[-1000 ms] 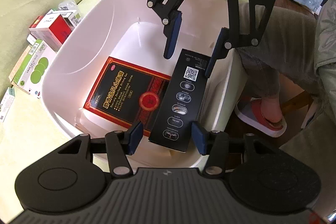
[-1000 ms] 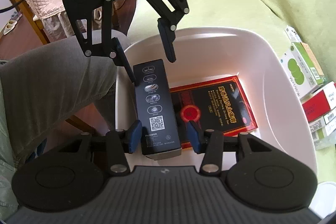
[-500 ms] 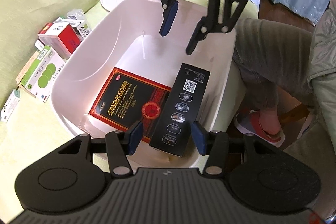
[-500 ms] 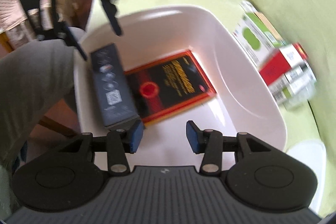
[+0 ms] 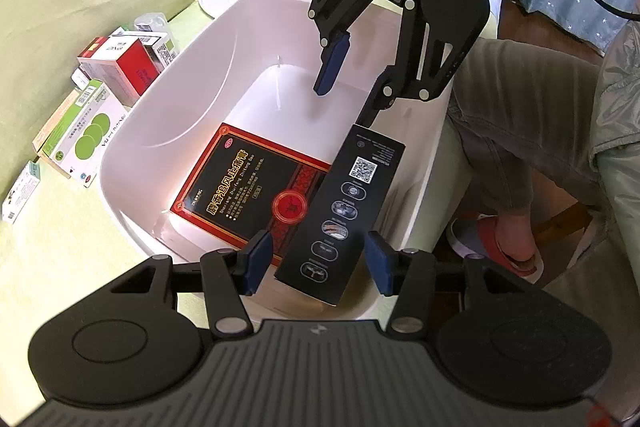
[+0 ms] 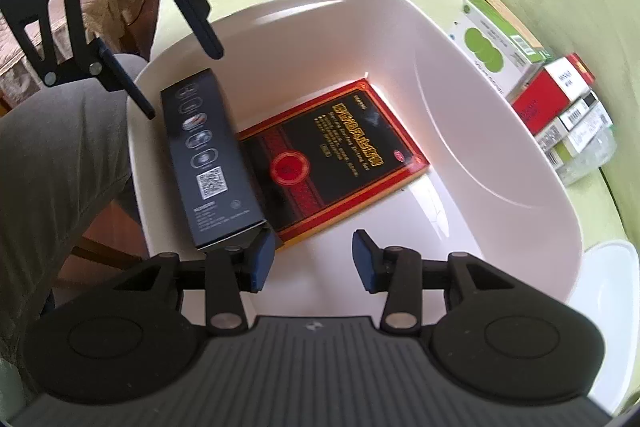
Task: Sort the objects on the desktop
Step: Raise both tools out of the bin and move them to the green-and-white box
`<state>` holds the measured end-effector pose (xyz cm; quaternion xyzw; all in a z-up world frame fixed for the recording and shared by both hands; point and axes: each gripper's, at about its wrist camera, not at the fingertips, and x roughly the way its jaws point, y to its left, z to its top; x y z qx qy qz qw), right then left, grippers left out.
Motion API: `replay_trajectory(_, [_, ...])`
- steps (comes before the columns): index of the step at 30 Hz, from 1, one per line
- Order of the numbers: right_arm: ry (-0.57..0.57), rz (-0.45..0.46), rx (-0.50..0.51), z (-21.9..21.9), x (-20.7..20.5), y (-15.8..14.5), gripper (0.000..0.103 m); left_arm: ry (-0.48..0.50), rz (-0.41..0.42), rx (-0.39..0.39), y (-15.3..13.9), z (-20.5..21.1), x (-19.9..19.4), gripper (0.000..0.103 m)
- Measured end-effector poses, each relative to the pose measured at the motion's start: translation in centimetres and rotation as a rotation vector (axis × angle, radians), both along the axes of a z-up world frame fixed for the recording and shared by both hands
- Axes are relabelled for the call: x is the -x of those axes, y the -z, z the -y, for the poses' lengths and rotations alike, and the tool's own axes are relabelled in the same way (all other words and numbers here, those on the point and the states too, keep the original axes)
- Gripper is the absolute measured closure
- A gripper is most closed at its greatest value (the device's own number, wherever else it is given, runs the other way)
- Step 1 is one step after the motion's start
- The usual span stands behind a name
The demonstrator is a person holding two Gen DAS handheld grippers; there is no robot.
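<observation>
**Two boxes in the tub, both grippers empty above it**

My left gripper (image 5: 316, 261) hangs over the near end of the white tub (image 5: 240, 39), its fingers (image 5: 256, 259) spread wide with nothing between them; the tall black box (image 5: 340, 215) only shows in the gap below. My right gripper (image 6: 314, 261) faces it from the far end, fingers likewise wide apart and empty.

Position of the task's things: the black box lies in the tub, tilted, one long edge riding up the right wall and the other overlapping the flat red-framed box (image 5: 248, 187) on the tub floor. More boxes (image 5: 84, 131) stand in a cluster on the green surface (image 5: 60, 259) just left of the tub.

Risks, as I judge them:
- The black box is propped, not flat; a nudge from either finger could slide it down onto the red-framed box or tip it against the rim.
- The grippers face each other over one tub; reaching in together could clash the fingers.
- The outside cluster is tightly packed, so a wide grasp there may drag a neighbour.

Legible writing: the black box bears a QR code and five oval icons; its small print is too fine to read. The red-framed box carries gold Chinese characters, a line of Latin lettering I cannot make out, and a round red seal. A green-dotted box has print too small to read.
</observation>
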<state>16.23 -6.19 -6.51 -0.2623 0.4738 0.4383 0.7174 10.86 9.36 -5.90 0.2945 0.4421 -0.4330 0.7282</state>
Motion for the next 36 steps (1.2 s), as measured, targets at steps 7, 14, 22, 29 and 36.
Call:
replay_trajectory(7, [0.022,-0.011,-0.014,0.1,0.3,0.0,0.065,-0.006,-0.007,0.010,0.2,-0.1,-0.2,0.048])
replay_trajectory(14, [0.085,0.008,-0.034,1.2,-0.1,-0.8,0.061,-0.046,0.010,0.029,-0.4,0.0,-0.2,0.048])
replay_trajectory(22, [0.172,0.026,-0.071,2.9,-0.9,-1.6,0.048,-0.120,0.038,0.019,-0.8,0.2,-0.3,0.041])
replay_trajectory(29, [0.252,0.043,-0.115,4.4,-1.8,-2.4,0.026,-0.177,0.057,0.017,-1.0,-0.1,-0.7,0.038])
replay_trajectory(36, [0.276,0.018,-0.157,5.1,-3.1,-3.0,0.009,-0.222,0.079,0.040,-1.6,-0.7,-1.2,0.026])
